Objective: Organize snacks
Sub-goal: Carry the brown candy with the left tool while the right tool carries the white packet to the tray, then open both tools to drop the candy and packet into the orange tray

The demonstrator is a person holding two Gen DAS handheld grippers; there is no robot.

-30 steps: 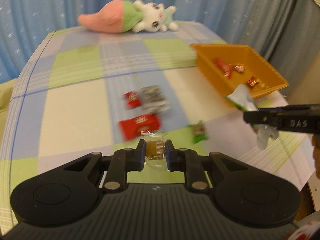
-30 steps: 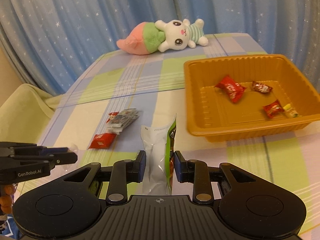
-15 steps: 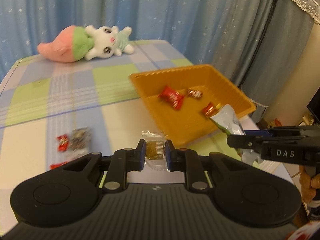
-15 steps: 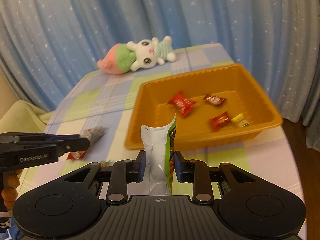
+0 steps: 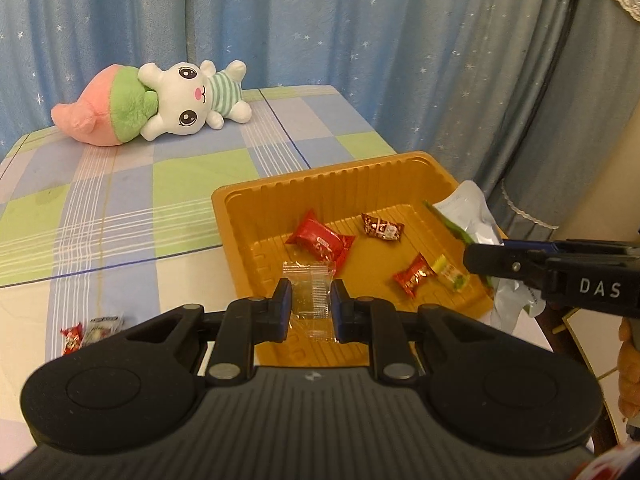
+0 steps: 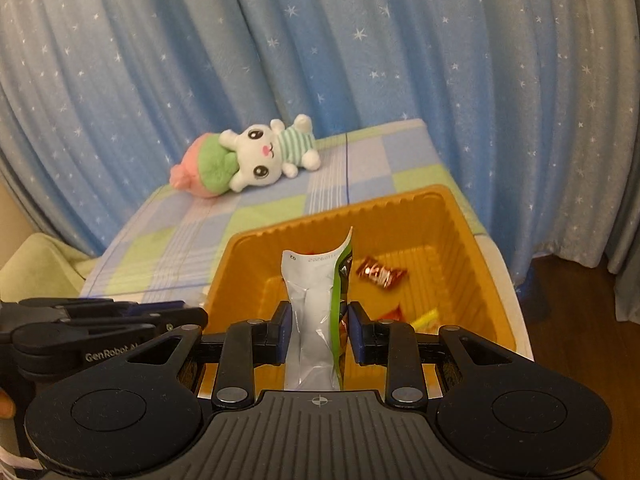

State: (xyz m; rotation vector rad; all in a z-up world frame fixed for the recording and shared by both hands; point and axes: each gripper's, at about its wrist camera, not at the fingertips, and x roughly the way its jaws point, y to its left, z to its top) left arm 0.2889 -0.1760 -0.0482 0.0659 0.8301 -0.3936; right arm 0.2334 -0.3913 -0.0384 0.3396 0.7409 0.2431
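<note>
Tools both loaded, over the orange tray [image 5: 236,216]. Left tool [image 5: 310,306] clenched on a clear-wrapped candy [image 5: 310,296], small square piece in see-through film, held above the tray's near left corner. Right tool [image 6: 318,330] clenched on a white and green snack pouch [image 6: 316,300], pouch standing upright between the pads, over the tray's near side; in the left wrist view that same pouch sticks up by the tray's right rim.

Tray sits on the tabletop [image 5: 120,208], which has a blue, green and cream check cloth. Inside the tray: large red wrapped snack [image 5: 320,240] toward the left, brown wrapped candy [image 5: 382,228] toward the back, small red candy [image 5: 414,274] touching a yellow-green candy [image 5: 450,274] toward the right.

Still out on the tabletop, well left of the tray: small red candy beside a grey-white packet [image 5: 102,322], touching or nearly so, partly hidden by the left tool's body.

Plush rabbit with pink and green radish [image 5: 160,106] lies at the far end of the tabletop. Blue star curtain [image 5: 320,40] behind.
</note>
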